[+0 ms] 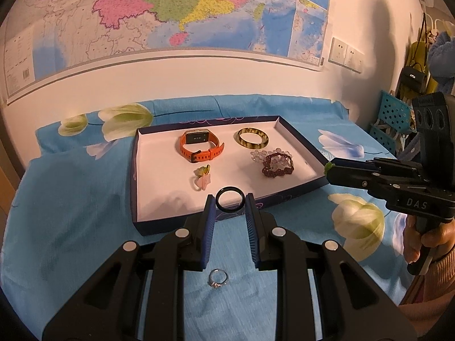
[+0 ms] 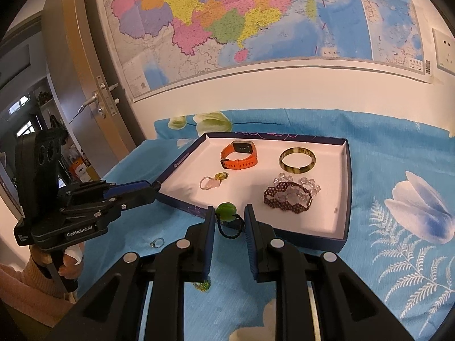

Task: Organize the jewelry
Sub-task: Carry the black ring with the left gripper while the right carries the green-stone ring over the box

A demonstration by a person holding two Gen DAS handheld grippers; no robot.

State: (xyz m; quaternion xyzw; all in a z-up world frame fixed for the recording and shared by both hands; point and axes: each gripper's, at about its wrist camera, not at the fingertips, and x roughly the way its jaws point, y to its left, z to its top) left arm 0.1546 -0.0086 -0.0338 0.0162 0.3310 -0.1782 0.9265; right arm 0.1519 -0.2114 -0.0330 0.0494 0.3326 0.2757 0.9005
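My left gripper is shut on a black ring, held just above the near rim of a white-floored, dark blue tray. In the tray lie an orange watch, a yellow-green bangle, beaded bracelets and a pink flower piece. A silver ring lies on the cloth under the left fingers. My right gripper is shut on a black cord with a green bead, near the tray and its front corner. The left gripper shows at the tray's left edge.
A blue flowered cloth covers the surface, with a wall map behind it. A small yellow-green item lies on the cloth below the right gripper's fingers. A door stands at the left, and a blue crate at the right.
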